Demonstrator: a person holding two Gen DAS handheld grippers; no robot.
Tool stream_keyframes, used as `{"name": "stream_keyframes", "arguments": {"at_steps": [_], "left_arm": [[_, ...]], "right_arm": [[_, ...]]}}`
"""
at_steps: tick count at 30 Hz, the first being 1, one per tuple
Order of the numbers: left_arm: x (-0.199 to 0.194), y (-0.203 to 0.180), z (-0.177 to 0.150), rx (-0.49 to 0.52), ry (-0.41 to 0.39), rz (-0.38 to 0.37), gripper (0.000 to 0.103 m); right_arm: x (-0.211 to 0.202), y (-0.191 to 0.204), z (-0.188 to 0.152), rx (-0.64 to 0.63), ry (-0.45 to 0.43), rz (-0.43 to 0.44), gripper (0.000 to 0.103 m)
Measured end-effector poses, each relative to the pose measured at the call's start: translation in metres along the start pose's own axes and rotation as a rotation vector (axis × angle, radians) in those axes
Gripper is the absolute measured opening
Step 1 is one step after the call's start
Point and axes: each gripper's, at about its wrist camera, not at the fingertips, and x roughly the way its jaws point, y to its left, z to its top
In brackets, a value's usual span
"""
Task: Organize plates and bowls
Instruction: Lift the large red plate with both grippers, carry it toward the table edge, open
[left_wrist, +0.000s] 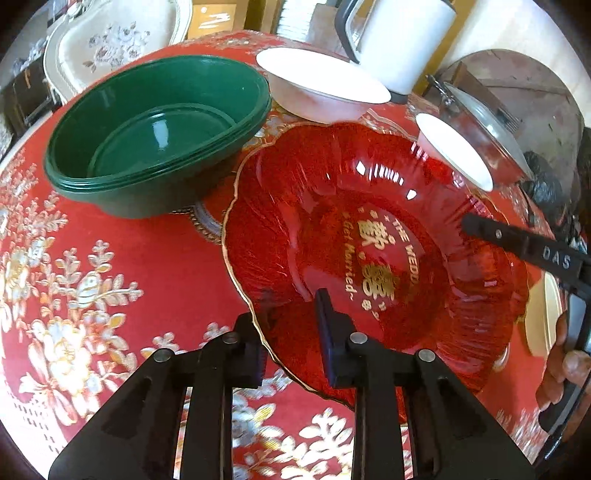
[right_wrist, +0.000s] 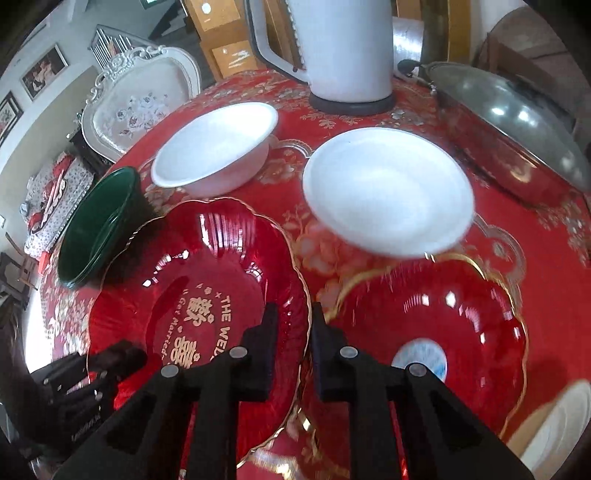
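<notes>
STEP: two-handed lift of red plate (left_wrist: 343, 229) | LEFT: left gripper (left_wrist: 291, 332) pinches the near rim | RIGHT: right gripper (right_wrist: 293, 325) pinches the opposite rim, balancing the wide plate | LOCATION: on the tablecloth (left_wrist: 92, 258), beside stacked green bowls (left_wrist: 155, 129) | TARGET: probably second red plate (right_wrist: 436, 317).

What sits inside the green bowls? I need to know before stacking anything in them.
Nothing shows inside the green bowls: the top one's floor is bare. Nested rims show along the side; what lies between the nested bowls is covered.
</notes>
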Motion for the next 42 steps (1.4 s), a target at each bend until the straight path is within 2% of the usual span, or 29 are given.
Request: {"name": "stream_keyframes", "arguments": {"at_steps": [9,18,24,33,42], "left_arm": [[-0.026,0.020,-0.023,0.063,-0.011,-0.001,0.019],[-0.074,0.052,-0.036,0.066,-0.097,0.009,0.020],[-0.103,0.081,-0.048,0.057,-0.145,0.028,0.020],[-0.124,0.143,-0.077,-0.014,-0.146,0.094,0.020],[-0.116,0.207,-0.093,-0.125,-0.107,0.152,0.020]], "right_arm": [[-0.020,0.022,-0.045,-0.006,-0.040,0.008,0.015],[-0.040,0.060,-0.078,-0.038,-0.096,0.013,0.015],[-0.050,0.094,-0.089,-0.087,-0.118,0.031,0.016],[-0.034,0.153,-0.097,-0.160,-0.091,0.086,0.018],[0.008,0.204,-0.091,-0.195,-0.039,0.164,0.019]]}}
